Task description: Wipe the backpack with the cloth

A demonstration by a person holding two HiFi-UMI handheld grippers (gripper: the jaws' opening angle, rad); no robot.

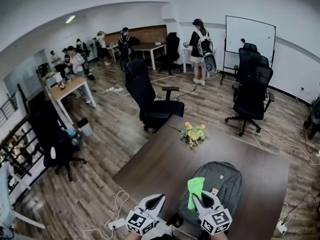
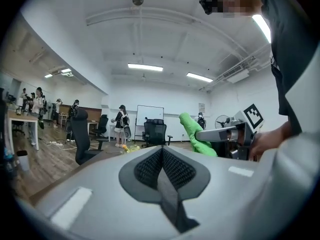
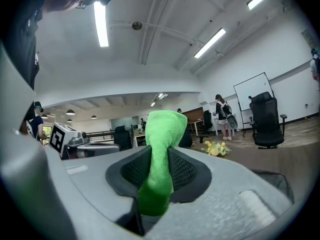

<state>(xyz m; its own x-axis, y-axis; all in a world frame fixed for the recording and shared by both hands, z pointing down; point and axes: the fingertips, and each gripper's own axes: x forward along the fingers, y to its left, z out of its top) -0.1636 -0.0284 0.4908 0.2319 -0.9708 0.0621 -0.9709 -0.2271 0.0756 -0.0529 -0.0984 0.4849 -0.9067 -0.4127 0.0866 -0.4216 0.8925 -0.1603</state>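
Surface (image 1: 160,169): dark brown, seen corner-on. There is bare room left, right and far of the backpack, and its edges lie well apart from the load.
Backpack (image 1: 225,176): grey, lying flat on the near part of the surface, long axis near to far, rounded end far.
Flowers (image 1: 194,133): yellow, near the far corner, apart from the backpack.
Right gripper (image 1: 196,198): fingers (image 3: 190,169) clamped on the cloth.
Cloth (image 1: 195,185): green, over the backpack's near left part, long axis upright, free end pointing up.
Left gripper (image 1: 160,198): just left of the backpack, fingers (image 2: 145,166) together with nothing between.
Office chair (image 1: 150,99): black, on the floor beyond the far corner.
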